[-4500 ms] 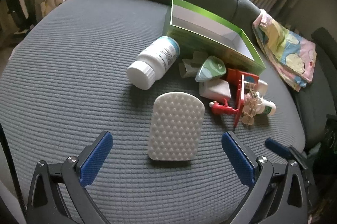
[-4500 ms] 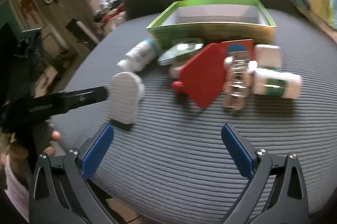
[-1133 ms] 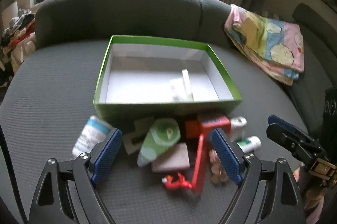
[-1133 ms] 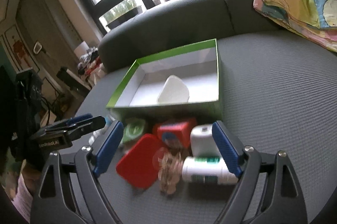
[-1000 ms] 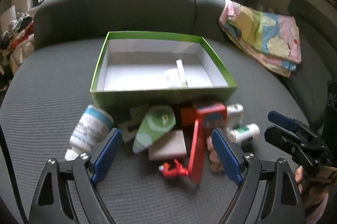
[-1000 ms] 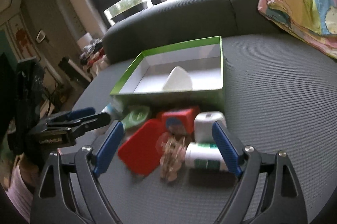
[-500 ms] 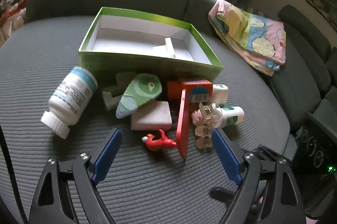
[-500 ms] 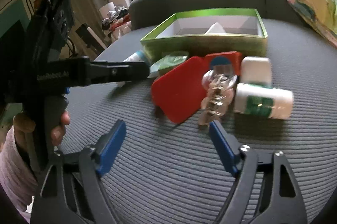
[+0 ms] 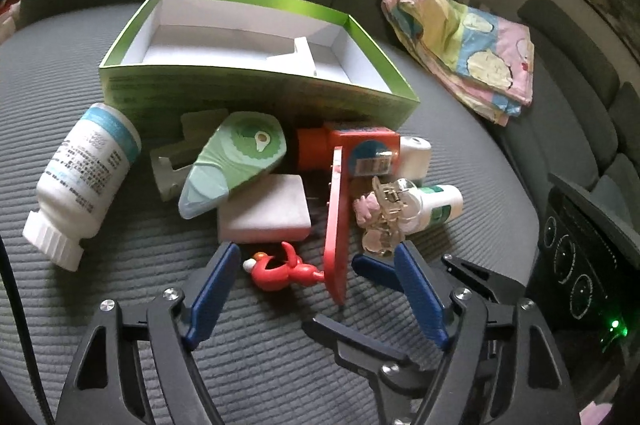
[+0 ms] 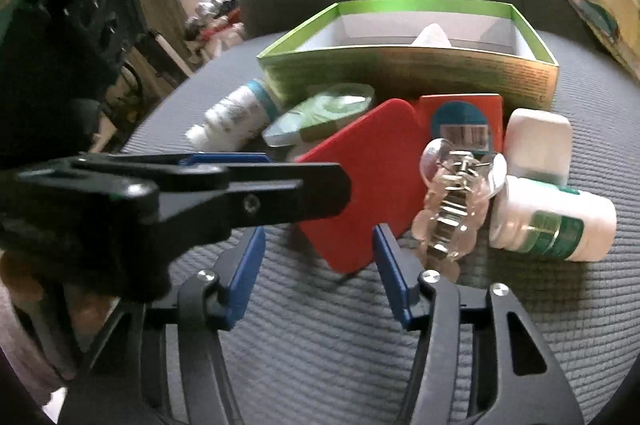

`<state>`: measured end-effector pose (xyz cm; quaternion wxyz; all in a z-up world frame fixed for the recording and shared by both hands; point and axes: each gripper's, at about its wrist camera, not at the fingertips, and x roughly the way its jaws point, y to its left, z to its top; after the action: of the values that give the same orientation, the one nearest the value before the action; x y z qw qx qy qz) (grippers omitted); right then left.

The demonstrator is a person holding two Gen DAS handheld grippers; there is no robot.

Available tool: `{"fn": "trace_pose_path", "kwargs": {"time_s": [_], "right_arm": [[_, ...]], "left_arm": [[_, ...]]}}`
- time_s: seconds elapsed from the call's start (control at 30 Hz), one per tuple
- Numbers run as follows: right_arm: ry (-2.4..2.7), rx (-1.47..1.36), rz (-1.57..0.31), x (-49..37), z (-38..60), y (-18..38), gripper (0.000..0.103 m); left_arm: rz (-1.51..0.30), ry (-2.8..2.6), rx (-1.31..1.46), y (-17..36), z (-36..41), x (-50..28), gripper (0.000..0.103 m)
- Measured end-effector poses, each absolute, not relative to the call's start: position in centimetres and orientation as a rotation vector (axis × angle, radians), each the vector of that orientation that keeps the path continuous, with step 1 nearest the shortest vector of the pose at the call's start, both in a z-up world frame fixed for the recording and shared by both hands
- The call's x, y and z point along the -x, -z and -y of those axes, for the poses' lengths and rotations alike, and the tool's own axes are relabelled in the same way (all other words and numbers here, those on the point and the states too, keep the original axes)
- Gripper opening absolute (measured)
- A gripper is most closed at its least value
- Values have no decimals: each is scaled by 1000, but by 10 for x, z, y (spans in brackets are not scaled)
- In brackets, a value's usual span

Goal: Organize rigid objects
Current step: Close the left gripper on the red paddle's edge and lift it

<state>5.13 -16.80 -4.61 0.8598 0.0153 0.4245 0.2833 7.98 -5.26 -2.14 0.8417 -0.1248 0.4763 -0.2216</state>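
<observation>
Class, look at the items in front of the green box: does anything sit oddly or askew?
Yes. The red flat card stands on edge, leaning against the orange box, and the large white bottle lies on its side.

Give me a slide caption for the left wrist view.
Open left tongs straddle a red toy before the green box.

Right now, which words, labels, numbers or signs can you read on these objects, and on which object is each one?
No text can be read with certainty.
Large white bottle: rows of dark print, too small to read.
Green box: fine print along its front wall, too blurred.
Red box: a barcode sticker, digits unreadable.
Small white bottle: green label, wording blurred.
Green correction tape dispenser: only an avocado picture, no words.
</observation>
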Motion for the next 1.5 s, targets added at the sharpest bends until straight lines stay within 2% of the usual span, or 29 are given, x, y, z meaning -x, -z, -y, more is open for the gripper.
{"fn": "trace_pose_path", "kwargs": {"time_s": [0.03,0.1,0.13,0.17,0.3,0.37,0.43,0.5,0.6,0.8,1.0,1.13,1.5], "right_arm": [[-587,-23,-891,-53,167,48,53],[-577,-20,-892,-55,168,50,53],[-556,-9,-890,-57,168,52,50],[-544,-2,-890,-58,168,53,46],[-548,-12,-887,-60,172,54,46],[-545,-2,-873,-57,172,52,42],[-545,9,-850,-53,172,49,37],[-543,23,-830,-48,172,46,32],[-538,15,-814,-43,175,44,30],[-543,3,-834,-42,173,46,30],[-560,-67,-849,-49,181,48,30],[-563,-73,-847,-50,180,49,30],[-610,-63,-795,-38,180,35,27]], "left_arm": [[-1008,473,264,23,53,-80,79],[-1016,490,265,25,56,-81,55],[-1021,495,262,26,57,-81,51],[-1021,497,259,27,60,-81,51],[-1011,504,267,27,62,-83,51],[-999,508,268,25,63,-82,50],[-979,502,250,23,62,-79,42],[-971,516,252,20,62,-77,40],[-976,532,228,17,67,-73,21],[-1022,492,118,19,93,-77,21],[-1037,538,211,17,89,-92,21],[-1039,531,198,20,89,-97,8],[-977,526,196,4,77,-77,9]]}}
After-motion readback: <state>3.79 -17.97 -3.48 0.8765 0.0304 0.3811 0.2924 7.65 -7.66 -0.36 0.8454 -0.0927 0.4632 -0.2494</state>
